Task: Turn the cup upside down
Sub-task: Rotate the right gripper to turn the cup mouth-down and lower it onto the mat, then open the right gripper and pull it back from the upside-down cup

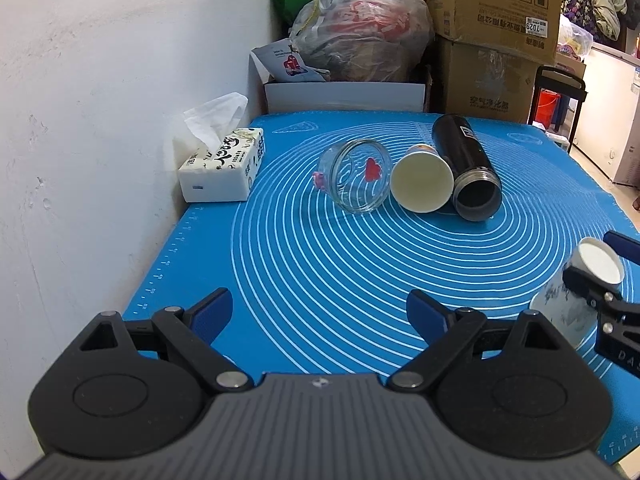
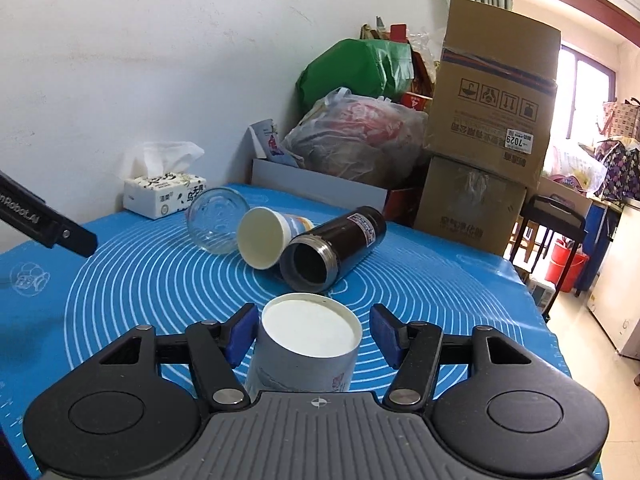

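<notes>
A white paper cup (image 2: 306, 344) stands bottom up on the blue mat (image 2: 140, 280), between the fingers of my right gripper (image 2: 314, 332). The jaws are open, with a gap on each side of the cup. The same cup shows at the right edge of the left wrist view (image 1: 580, 288), with the right gripper's fingers (image 1: 588, 284) around it. My left gripper (image 1: 320, 312) is open and empty over the near left part of the mat. A glass cup (image 1: 358, 176), a second paper cup (image 1: 422, 184) and a black thermos (image 1: 468, 168) lie on their sides mid-mat.
A tissue box (image 1: 224, 168) sits at the mat's left edge by the white wall. Behind the mat stand a white box (image 1: 344, 94), a plastic bag (image 1: 360, 36) and stacked cardboard boxes (image 1: 492, 32). The mat's right edge drops to the floor (image 2: 576, 312).
</notes>
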A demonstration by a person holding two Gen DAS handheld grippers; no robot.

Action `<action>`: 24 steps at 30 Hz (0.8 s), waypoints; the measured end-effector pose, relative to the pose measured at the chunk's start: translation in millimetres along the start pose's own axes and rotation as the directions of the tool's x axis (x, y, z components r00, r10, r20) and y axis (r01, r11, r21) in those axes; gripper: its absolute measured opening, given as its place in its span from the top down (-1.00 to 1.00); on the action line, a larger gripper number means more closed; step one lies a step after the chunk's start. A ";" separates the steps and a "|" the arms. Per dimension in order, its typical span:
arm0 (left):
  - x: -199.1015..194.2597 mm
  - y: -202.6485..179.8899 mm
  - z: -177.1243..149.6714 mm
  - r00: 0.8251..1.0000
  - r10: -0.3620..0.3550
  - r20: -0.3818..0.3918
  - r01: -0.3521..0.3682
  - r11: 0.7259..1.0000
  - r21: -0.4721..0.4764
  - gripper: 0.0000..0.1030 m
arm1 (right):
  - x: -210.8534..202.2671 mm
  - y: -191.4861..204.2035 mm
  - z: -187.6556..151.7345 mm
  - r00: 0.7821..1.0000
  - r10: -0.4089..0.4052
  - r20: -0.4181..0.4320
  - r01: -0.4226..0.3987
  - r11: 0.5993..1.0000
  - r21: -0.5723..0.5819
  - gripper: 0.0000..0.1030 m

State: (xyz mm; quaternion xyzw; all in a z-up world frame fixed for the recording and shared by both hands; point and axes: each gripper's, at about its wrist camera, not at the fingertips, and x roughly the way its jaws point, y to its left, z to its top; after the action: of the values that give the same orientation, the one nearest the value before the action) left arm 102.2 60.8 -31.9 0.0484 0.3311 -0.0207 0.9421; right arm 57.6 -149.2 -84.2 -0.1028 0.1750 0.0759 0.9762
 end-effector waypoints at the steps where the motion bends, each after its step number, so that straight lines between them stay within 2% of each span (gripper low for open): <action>1: -0.8 -1.4 0.1 1.000 -0.001 0.002 0.001 1.000 0.000 -0.81 | -1.2 -0.7 0.4 1.000 0.010 -0.009 -0.010 1.000 0.006 -0.31; 7: -13.8 -14.2 0.1 0.999 -0.029 0.024 0.029 1.000 -0.002 -0.81 | -20.2 -9.7 7.7 0.997 0.065 -0.046 -0.061 0.996 0.070 -0.51; 12: -32.8 -33.7 -5.5 0.997 -0.070 0.031 0.070 0.998 -0.004 -0.81 | -46.8 -19.0 12.9 0.994 0.073 -0.078 -0.064 0.992 0.109 -0.52; 17: -53.0 -57.7 -15.8 0.992 -0.122 0.029 0.121 0.992 0.016 -0.81 | -73.1 -33.9 9.8 0.988 0.083 -0.128 -0.055 0.976 0.210 -0.52; 24: -77.3 -84.7 -33.0 0.988 -0.155 0.023 0.154 0.988 0.023 -0.81 | -103.5 -48.9 3.8 0.985 0.075 -0.158 -0.026 0.957 0.290 -0.52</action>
State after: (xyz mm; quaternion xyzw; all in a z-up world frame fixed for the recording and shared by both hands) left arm 15.4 -19.5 -15.8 0.0323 0.3217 -0.0976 0.9412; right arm -28.1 -207.2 -35.3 0.0381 0.2681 0.0657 0.9604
